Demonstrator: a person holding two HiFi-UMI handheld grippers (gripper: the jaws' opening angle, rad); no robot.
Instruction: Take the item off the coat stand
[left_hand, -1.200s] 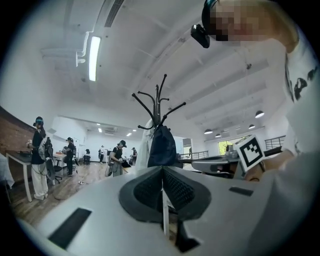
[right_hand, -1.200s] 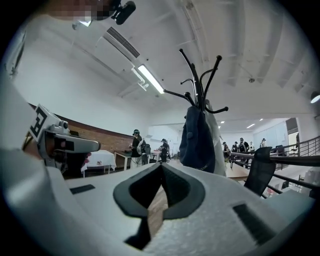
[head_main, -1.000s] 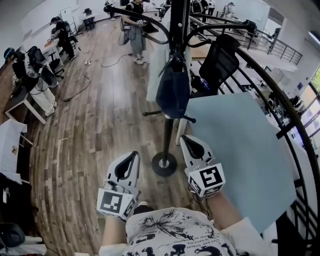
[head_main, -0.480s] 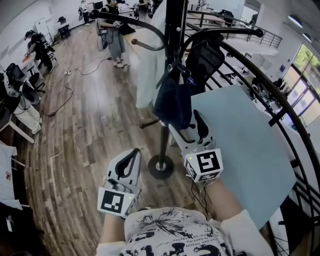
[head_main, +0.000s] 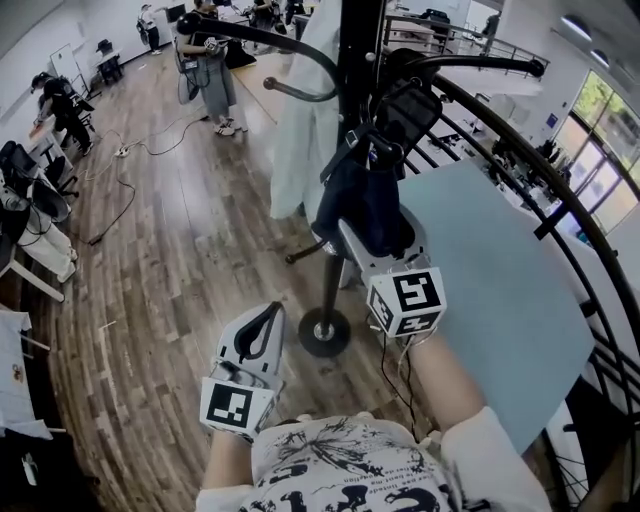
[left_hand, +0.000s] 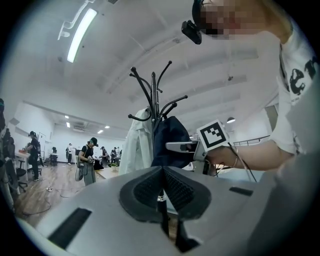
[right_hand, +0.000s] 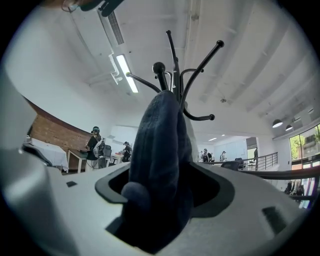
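Note:
A dark blue bag (head_main: 360, 190) hangs by its strap from the black coat stand (head_main: 358, 50), next to a white coat (head_main: 300, 130). My right gripper (head_main: 378, 232) is raised to the bag's lower part. Its jaws stand wide, one on each side of the bag. In the right gripper view the bag (right_hand: 160, 145) fills most of the gap between the jaws, with a little of each pad still showing. My left gripper (head_main: 262, 320) is held low near the stand's round base (head_main: 327, 333), jaws closed together and holding nothing. The left gripper view shows the bag (left_hand: 170, 140) and the right gripper (left_hand: 182, 146) beside it.
A light blue tabletop (head_main: 500, 300) lies right of the stand, with a curved black railing (head_main: 575, 215) beyond it. A black office chair (head_main: 410, 110) stands behind the bag. People (head_main: 205, 60) and desks (head_main: 30, 200) are at the far left, and a cable (head_main: 110, 215) runs across the wooden floor.
My right gripper has risen and gone forward to the bag, and its jaws have gone from shut to wide apart around it. The left gripper has stayed put.

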